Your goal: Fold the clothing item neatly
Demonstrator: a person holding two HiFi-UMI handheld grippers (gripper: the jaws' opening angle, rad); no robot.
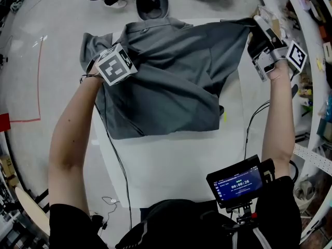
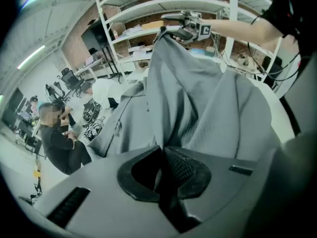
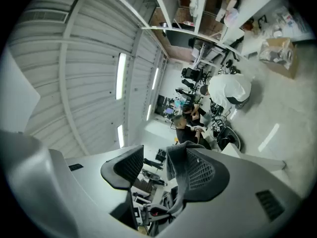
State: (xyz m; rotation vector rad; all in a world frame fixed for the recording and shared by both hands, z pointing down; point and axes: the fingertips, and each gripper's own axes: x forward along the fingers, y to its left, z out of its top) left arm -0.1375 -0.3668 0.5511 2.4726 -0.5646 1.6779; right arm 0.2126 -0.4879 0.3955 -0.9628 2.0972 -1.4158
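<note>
**A:** Where's the garment, and what are the grippers doing?

**B:** The grey shirt lies mostly flat on the white table. The left gripper is clamped tight on a pinch of it, near the sleeve at the head view's left. The right gripper has its jaws wide. A bit of grey cloth is draped over one pad, hooked rather than pinched.

**A:** But the right side is up?

**B:** Yes. The left gripper view shows the far side of the shirt rising off the table to the right gripper, pulled into a ridge.

**A:** Why hold it that way?

**B:** My read is that the left gripper anchors one side while the right tensions and lifts the other. That would spread the shirt out or carry that side over for a first fold. With the jaws wide, that hold looks slip-prone.

**A:** Orientation?

**B:** The collar points away from the person and the hem toward them. The long axis runs near-to-far, with the sleeves out to either side.
</note>
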